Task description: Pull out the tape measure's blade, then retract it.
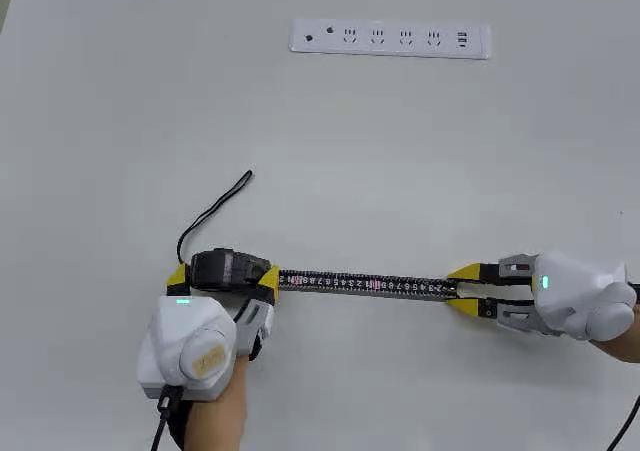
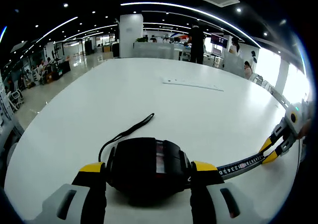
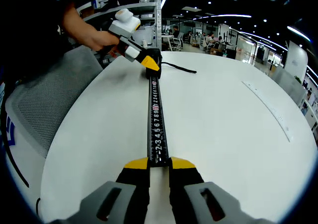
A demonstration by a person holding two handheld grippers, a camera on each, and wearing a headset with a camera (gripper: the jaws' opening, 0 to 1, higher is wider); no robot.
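Note:
A black tape measure case (image 1: pixel 228 269) lies on the white table, and my left gripper (image 1: pixel 222 281) is shut on it, yellow tips on either side. In the left gripper view the case (image 2: pixel 148 166) sits between the fingers. Its dark numbered blade (image 1: pixel 362 285) runs out to the right along the table. My right gripper (image 1: pixel 461 289) is shut on the blade's end. In the right gripper view the blade (image 3: pixel 157 119) stretches from my yellow tips (image 3: pixel 159 163) to the far case (image 3: pixel 153 55). A black wrist strap (image 1: pixel 212 211) trails from the case.
A white power strip (image 1: pixel 390 39) lies at the far side of the table. The same power strip (image 2: pixel 193 84) appears in the left gripper view, beyond the case. A grey mesh chair (image 3: pixel 47 102) stands beside the table edge. People and desks fill the office behind.

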